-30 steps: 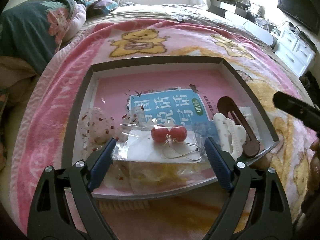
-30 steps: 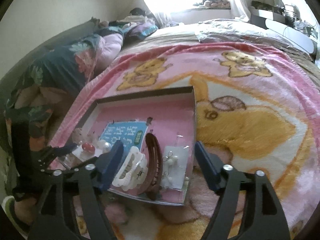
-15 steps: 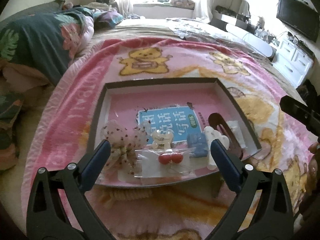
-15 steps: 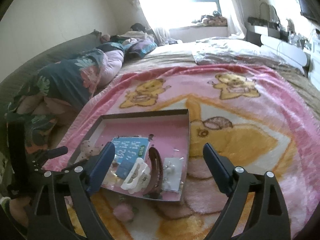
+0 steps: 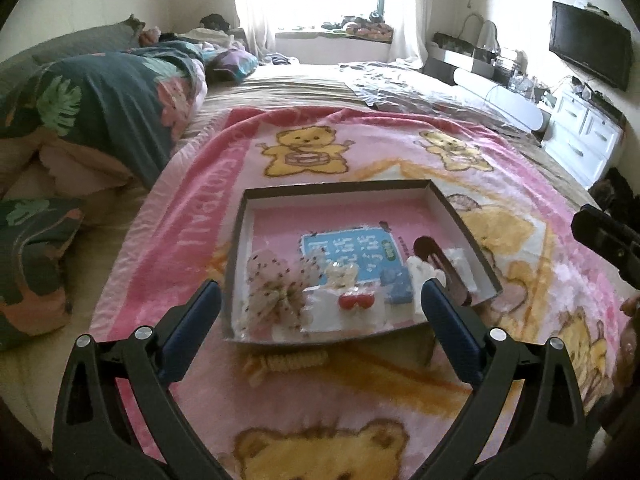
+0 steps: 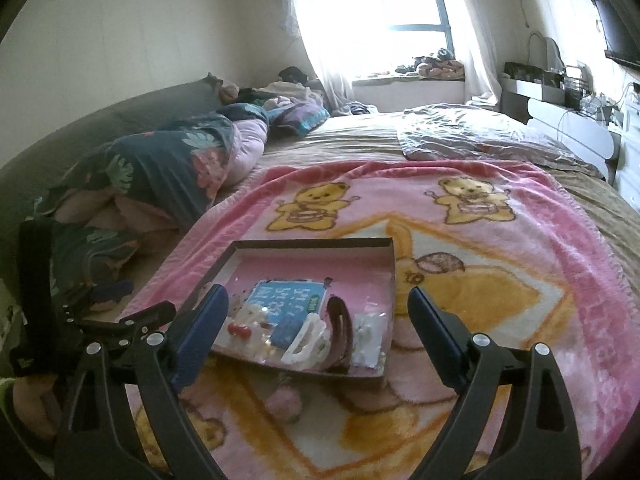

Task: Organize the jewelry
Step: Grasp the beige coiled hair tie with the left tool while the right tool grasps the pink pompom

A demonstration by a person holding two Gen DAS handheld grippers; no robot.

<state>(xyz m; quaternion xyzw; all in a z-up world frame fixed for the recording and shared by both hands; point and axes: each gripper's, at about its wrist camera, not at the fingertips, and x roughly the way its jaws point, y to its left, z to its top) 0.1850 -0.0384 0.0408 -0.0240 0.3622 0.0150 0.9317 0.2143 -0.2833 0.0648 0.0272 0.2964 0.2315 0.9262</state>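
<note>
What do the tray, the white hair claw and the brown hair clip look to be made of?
Tray: likely cardboard, matte, with thin folded dark walls and white inner faces. White hair claw: probably plastic, with a smooth, slightly glossy moulded shape. Brown hair clip: glossy, perhaps plastic or lacquered metal; too blurred to say.

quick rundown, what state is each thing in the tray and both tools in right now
left tool: open, holding nothing
right tool: open, holding nothing
tray: lidless, flat on the pink blanket
red earrings: bagged, in the tray's near edge
white claw clip: lying in the tray, beside the brown clip
brown hair clip: lying in the tray
yellow coil hair tie: outside the tray, on the blanket
</note>
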